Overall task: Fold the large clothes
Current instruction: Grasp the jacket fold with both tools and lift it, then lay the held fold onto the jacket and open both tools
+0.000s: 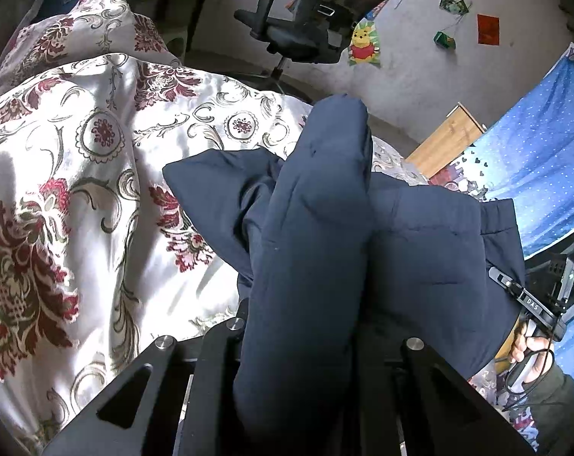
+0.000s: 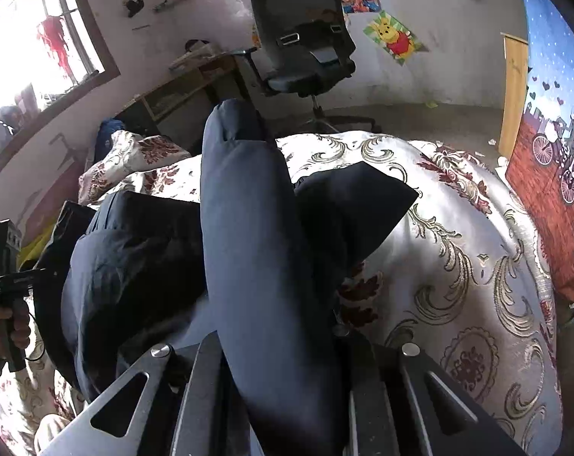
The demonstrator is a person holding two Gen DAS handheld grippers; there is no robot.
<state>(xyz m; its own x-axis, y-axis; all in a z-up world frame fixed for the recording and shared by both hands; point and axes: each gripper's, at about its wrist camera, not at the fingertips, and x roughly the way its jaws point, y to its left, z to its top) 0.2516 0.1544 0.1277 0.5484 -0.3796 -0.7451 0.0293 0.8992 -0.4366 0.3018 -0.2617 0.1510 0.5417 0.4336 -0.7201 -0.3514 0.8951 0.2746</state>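
Lay across the floral bedspread [image 1: 97, 152], rest of navy garment [image 1: 420, 247] toward twelve o'clock. Ran bunched from six to twelve through left gripper [image 1: 302, 342], clamped. Likewise pinched in right gripper [image 2: 279, 342].

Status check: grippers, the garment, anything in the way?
Left gripper and right gripper both shut on navy garment. Partly lifted off floral bedspread. Nothing blocking.

So I've got a big navy blue garment [image 1: 420, 235] here, padded-looking. It's bunched up and lifted off the floral bedspread [image 1: 97, 159], with a thick fold of it rising straight up the middle of each wrist view, and one pointed corner [image 2: 382, 193] drooping back onto the bed.
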